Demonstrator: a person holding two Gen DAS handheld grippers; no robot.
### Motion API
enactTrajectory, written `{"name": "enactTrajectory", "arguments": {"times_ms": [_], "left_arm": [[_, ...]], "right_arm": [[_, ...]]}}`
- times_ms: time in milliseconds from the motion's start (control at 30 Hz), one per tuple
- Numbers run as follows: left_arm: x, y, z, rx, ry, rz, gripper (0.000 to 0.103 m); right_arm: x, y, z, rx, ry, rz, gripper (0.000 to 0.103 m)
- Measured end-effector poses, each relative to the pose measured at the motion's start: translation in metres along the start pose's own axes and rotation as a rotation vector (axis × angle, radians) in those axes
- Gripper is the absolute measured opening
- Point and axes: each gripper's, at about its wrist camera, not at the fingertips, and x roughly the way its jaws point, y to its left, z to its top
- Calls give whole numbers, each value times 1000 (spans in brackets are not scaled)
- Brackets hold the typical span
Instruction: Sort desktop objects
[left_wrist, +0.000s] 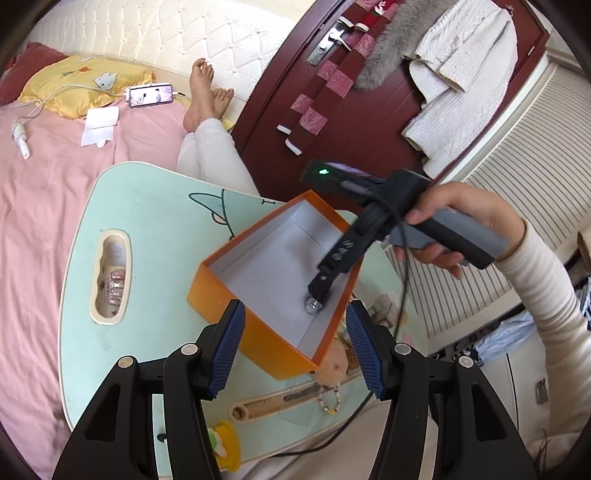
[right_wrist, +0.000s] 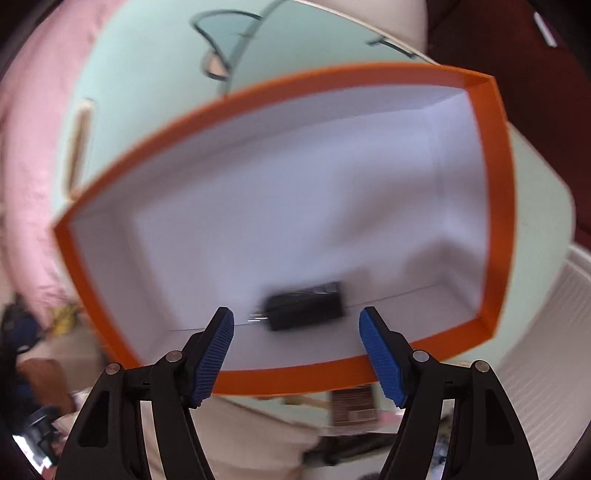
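Observation:
An orange box with a white inside stands on the mint-green table. A small black plug-like object with metal prongs lies on the box floor; it also shows in the left wrist view as the black object. My right gripper is open, its blue pads either side of and just short of the object, apart from it. A hand holds this right gripper down inside the box. My left gripper is open and empty above the box's near corner.
Near the table's front edge lie a bead bracelet, a wooden tube, a yellow toy and a plush piece. The table has a handle cut-out. A black cable hangs from the right gripper. A pink bed, a seated person's legs and a dark red door lie beyond.

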Motion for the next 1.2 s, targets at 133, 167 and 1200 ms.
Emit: {"name": "enactTrajectory", "arguments": {"times_ms": [133, 167, 1200], "left_arm": [[-3, -1, -1, 14, 1, -2, 58], [-3, 0, 0, 11, -2, -1, 58], [89, -32, 45, 236, 254, 238, 58]], "right_arm": [[16, 11, 9, -17, 45, 44, 70], [18, 15, 10, -31, 54, 73, 72], [-104, -65, -93, 123, -593, 559, 72]]}}
